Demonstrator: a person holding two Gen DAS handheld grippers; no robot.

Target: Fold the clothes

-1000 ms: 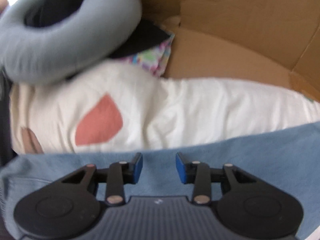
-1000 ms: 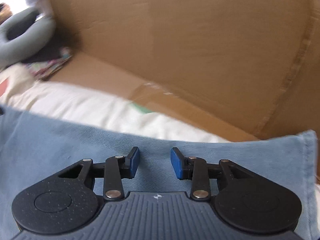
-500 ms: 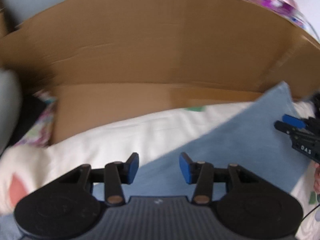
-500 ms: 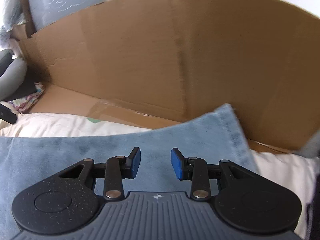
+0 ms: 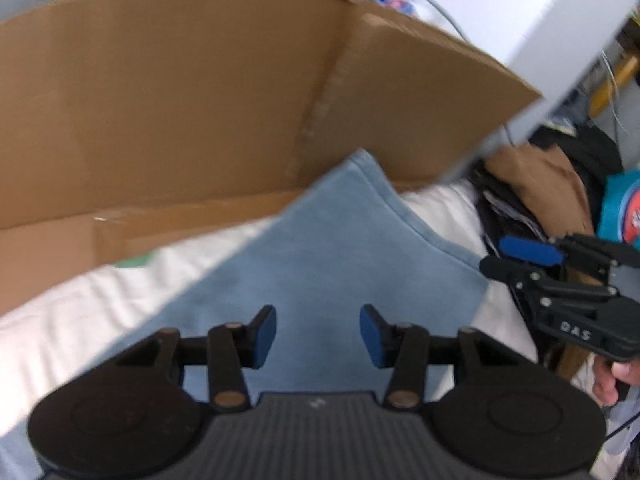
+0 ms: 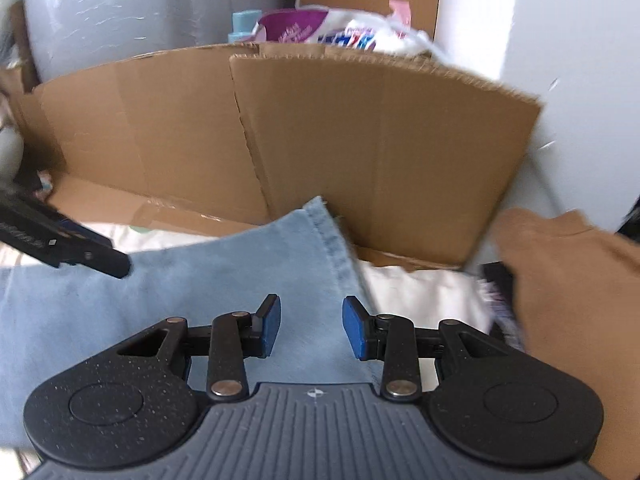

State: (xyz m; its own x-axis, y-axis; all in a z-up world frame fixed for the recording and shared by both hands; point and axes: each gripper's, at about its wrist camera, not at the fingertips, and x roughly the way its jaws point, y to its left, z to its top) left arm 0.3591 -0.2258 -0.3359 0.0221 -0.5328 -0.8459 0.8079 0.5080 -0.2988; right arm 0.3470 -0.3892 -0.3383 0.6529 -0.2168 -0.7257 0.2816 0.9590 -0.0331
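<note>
— The blue denim garment is lying spread on the cream bedding, one stitched corner poking up against the cardboard sheet that stands behind it. Nobody has hold of it right now.

— So what could go wrong?

— My worry is the big stuff first. That cardboard is only a creased, ragged-edged sheet propped upright; a sweep of cloth over the far edge could, I'd guess, knock it or catch on it. Then the bedding: it's soft and rumpled, so a fold pressed into it may come out crooked. The denim itself looks thick and matte, with a doubled hem seam along one side. I'd expect it to hold a crease but to drag rather than slide.

— And the pile on the right?

— A tan garment, limp and heaped with darker things, just beside the denim's edge. A careless grab there might pick up the wrong piece.

— The grippers?

— The left gripper hovers over the blue cloth with its fingers spread and nothing between them. The right gripper is the same: parted blue pads, empty, over the hemmed side. Pinching only the top layer, or missing the corner, would be the small failure.
</note>
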